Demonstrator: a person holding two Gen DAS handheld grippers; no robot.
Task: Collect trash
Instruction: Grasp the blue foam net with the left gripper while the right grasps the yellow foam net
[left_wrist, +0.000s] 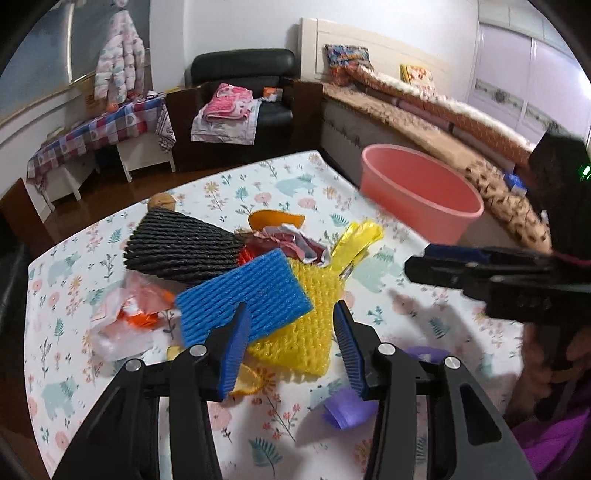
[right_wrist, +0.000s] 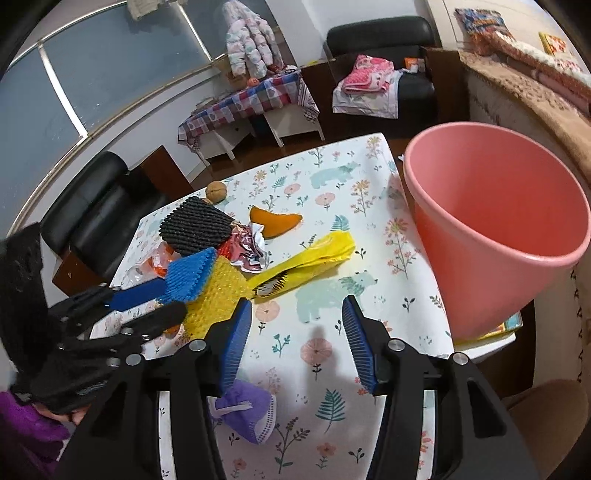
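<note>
A pile of trash lies on the floral table: a black foam net (left_wrist: 181, 247), a blue foam net (left_wrist: 243, 295), a yellow foam net (left_wrist: 299, 332), a yellow plastic bag (right_wrist: 314, 254), crumpled foil wrappers (left_wrist: 291, 245), orange peel (left_wrist: 275, 219) and a purple mask (right_wrist: 247, 410). My left gripper (left_wrist: 290, 339) is open, its jaws astride the blue and yellow nets. My right gripper (right_wrist: 295, 343) is open and empty above bare tablecloth, between the pile and the pink bucket (right_wrist: 495, 229).
A walnut (left_wrist: 161, 201) lies at the far table edge. Clear and orange plastic wrap (left_wrist: 125, 314) lies left of the pile. A bed (left_wrist: 424, 122) runs behind the bucket. A black armchair (left_wrist: 243, 88) and a checkered side table (left_wrist: 92, 133) stand beyond.
</note>
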